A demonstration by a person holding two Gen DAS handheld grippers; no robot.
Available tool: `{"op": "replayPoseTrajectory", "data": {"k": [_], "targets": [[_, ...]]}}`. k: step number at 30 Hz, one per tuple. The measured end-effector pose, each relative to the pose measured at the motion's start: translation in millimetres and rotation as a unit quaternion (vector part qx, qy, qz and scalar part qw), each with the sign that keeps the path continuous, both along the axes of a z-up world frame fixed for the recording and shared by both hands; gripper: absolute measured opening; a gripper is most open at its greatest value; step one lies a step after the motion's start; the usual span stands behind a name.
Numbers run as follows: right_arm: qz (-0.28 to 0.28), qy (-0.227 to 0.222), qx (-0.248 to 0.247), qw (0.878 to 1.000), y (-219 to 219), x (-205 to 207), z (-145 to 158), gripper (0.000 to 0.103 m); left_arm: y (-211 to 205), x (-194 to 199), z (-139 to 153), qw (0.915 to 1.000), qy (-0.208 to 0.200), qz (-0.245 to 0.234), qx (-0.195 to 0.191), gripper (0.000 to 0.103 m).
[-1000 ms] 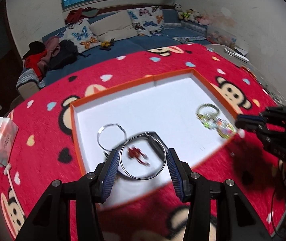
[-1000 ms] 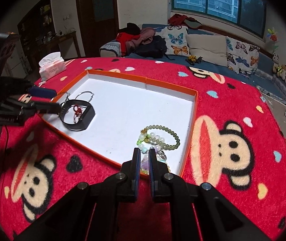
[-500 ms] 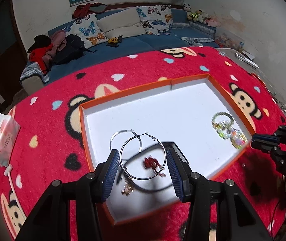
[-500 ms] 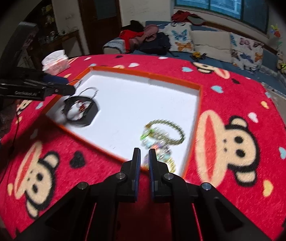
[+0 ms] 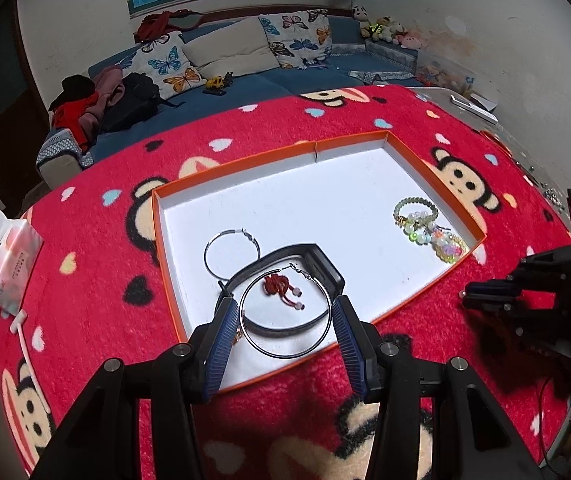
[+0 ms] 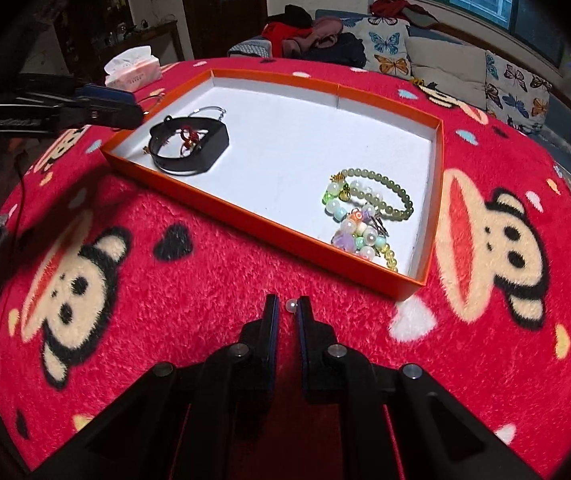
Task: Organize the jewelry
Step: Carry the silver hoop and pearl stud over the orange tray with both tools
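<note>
My left gripper point(image 5: 285, 312) is shut on a large silver hoop earring point(image 5: 327, 316) and holds it above the near left corner of the orange-rimmed white tray point(image 5: 273, 156). In the tray lie a second silver hoop point(image 5: 209, 248), a black band point(image 5: 317, 256) with a red knot charm point(image 5: 281, 286) inside it, and beaded bracelets point(image 5: 425, 224). My right gripper point(image 6: 287, 308) hovers low over the red blanket, just outside the tray's near rim point(image 6: 285, 236). Its jaws stand nearly closed, with a small white pearl bead point(image 6: 292, 304) at their tips.
A red monkey-print blanket point(image 6: 165, 320) covers the table. A tissue pack point(image 5: 1, 256) lies at the left edge; it also shows in the right wrist view point(image 6: 133, 68). A sofa with cushions point(image 5: 225, 52) stands behind. My left gripper point(image 6: 85, 106) shows at the tray's far left corner.
My left gripper has lifted and pulled back with the hoop. My right gripper has drawn back from the bracelets to the blanket outside the tray, and a white bead now shows at its tips.
</note>
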State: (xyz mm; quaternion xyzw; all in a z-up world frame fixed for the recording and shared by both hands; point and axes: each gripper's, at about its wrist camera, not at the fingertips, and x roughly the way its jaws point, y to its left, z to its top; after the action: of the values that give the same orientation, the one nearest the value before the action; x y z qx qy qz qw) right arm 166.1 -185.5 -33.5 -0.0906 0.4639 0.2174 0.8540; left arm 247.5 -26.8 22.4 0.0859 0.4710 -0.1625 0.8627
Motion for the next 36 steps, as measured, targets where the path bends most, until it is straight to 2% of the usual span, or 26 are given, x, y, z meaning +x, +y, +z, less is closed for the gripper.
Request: {"op": "replayPoseTrajectory", "data": {"k": [12,17,21,26,36], "targets": [[-0.004,-0.009,-0.025,1.000,7,-2,-5,0.010,12,4,-10,0.9999,0.010,0.013,-0.005,0.052],[-0.004,-0.009,-0.011,1.000,5,-3,0,0.010,14,4,-5,0.9998,0.006,0.017,-0.004,0.052],[-0.006,-0.023,0.011,1.000,0,-4,17,0.010,17,9,3,0.9997,-0.003,0.023,-0.004,0.052],[-0.023,-0.053,0.028,0.998,-7,6,39,0.010,20,28,9,0.9993,-0.012,0.036,-0.004,0.052],[-0.052,-0.039,0.031,0.997,-10,41,25,0.010,24,85,-12,0.9982,0.012,0.059,-0.003,0.052]]}}
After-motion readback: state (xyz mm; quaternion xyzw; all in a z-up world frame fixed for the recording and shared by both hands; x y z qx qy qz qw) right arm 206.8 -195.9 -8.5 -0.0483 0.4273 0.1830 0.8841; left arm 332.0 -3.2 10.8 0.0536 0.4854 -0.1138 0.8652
